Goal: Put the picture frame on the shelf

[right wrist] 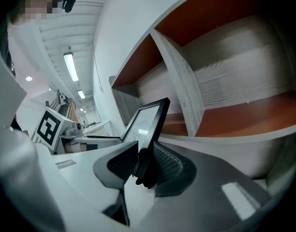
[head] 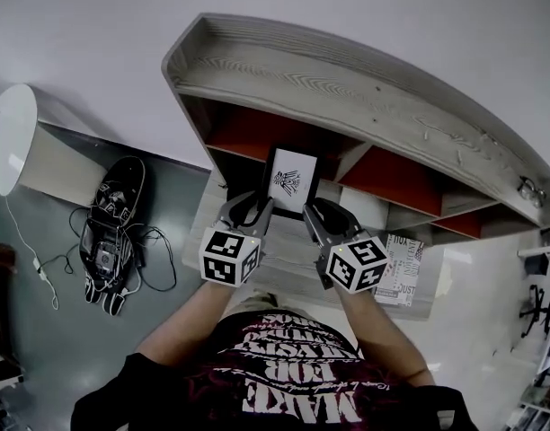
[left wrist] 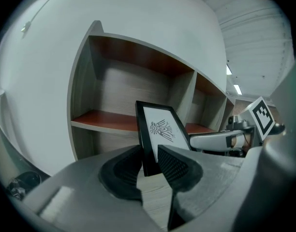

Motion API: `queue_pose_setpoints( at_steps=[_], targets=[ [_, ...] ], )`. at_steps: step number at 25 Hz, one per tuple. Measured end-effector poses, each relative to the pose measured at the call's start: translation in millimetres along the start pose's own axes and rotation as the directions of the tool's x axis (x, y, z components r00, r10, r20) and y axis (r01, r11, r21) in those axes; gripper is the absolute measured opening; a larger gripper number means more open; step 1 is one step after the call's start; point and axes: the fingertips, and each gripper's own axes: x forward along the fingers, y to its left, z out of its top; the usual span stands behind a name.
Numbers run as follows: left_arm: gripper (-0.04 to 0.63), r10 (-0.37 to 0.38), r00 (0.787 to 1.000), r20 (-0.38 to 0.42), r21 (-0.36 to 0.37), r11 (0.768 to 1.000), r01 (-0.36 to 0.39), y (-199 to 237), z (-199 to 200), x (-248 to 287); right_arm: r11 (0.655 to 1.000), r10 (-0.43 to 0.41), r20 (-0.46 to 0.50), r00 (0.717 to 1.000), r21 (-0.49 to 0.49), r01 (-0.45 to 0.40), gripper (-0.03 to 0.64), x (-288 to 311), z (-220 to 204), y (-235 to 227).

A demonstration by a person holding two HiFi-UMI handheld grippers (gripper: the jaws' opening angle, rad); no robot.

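A black picture frame (head: 291,181) with a white print of a bird-like figure stands upright in front of the wooden shelf unit (head: 365,106), held between both grippers. My left gripper (head: 254,208) is shut on the frame's left edge; in the left gripper view the frame (left wrist: 160,129) rises from between the dark pads. My right gripper (head: 313,212) is shut on the frame's right edge, and the right gripper view shows the frame (right wrist: 147,124) edge-on between its pads. The frame sits before the middle compartment with the red-brown board (head: 257,133).
The shelf unit has a divider (right wrist: 179,86) and red-brown boards (left wrist: 107,120) in its compartments. A printed paper (head: 403,268) lies on the low surface at right. On the grey floor at left lie a black device with cables (head: 113,232) and a white round table (head: 10,137).
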Motion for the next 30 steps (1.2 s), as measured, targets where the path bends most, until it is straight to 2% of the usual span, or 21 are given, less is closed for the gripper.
queue_pose_setpoints(
  at_steps=[4, 11, 17, 20, 23, 27, 30],
  targets=[
    [0.107, -0.035, 0.999, -0.007, -0.063, 0.997, 0.035, 12, 10, 17, 1.0, -0.003, 0.015, 1.0, 0.028, 0.003, 0.118, 12, 12, -9],
    [0.107, -0.069, 0.997, -0.025, -0.073, 0.995, 0.068, 21, 30, 42, 0.998, -0.024, 0.041, 0.999, 0.063, 0.021, 0.12, 23, 31, -25],
    [0.107, -0.053, 0.998, -0.038, -0.093, 0.994, 0.049, 37, 43, 55, 0.996, -0.023, 0.041, 0.999, 0.088, 0.02, 0.13, 36, 38, -24],
    [0.107, -0.052, 0.998, -0.02, -0.131, 0.99, 0.049, 46, 49, 58, 0.991, -0.022, 0.043, 0.999, 0.132, 0.016, 0.146, 43, 38, -22],
    [0.107, -0.048, 0.999, 0.004, -0.138, 0.989, 0.048, 53, 53, 60, 0.989, -0.016, 0.048, 0.999, 0.147, 0.009, 0.167, 50, 37, -20],
    [0.139, -0.067, 0.997, 0.045, -0.115, 0.991, 0.071, 50, 54, 60, 0.993, -0.017, 0.052, 0.998, 0.116, 0.011, 0.175, 48, 34, -21],
    [0.146, -0.057, 0.993, 0.107, -0.09, 0.994, 0.067, 49, 60, 48, 0.997, -0.046, 0.061, 0.997, 0.057, 0.042, 0.175, 35, 37, -22]
  ],
)
